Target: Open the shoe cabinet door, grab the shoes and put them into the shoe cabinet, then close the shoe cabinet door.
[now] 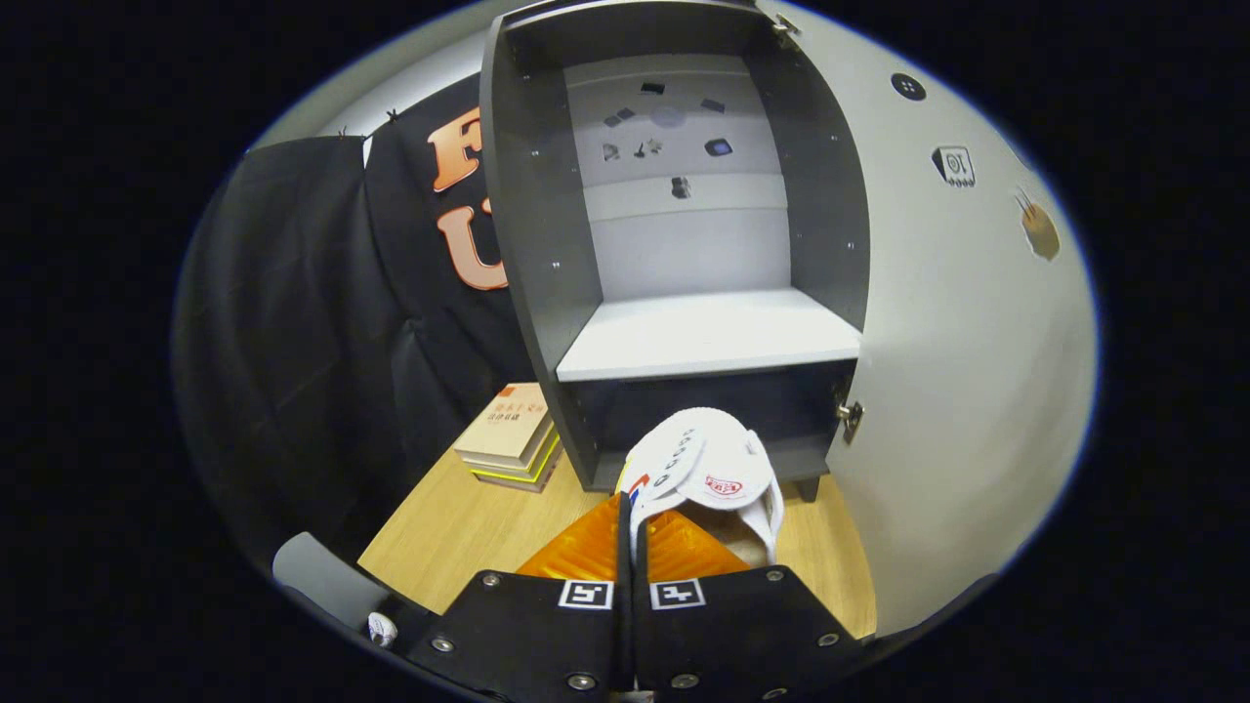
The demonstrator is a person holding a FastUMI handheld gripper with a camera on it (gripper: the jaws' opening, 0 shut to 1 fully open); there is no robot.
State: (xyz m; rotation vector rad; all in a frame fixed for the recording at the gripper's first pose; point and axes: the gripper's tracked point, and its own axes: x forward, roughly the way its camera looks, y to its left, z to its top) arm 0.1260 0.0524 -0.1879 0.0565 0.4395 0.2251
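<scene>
Shoe cabinet point(684, 254): on the desk point(459, 527), door point(967, 322) swung wide to the right, so both compartments lie open to the approach. White shelf point(708, 337): bare.

Gripper point(630, 532): fingers pressed nearly together, pinching the white shoe point(708, 474) by its rim, probably so it hangs toe-forward for sliding in. The shoe is carried just ahead of the fingers, before the dark lower compartment.

Books point(510, 436): stacked left of the cabinet.
</scene>
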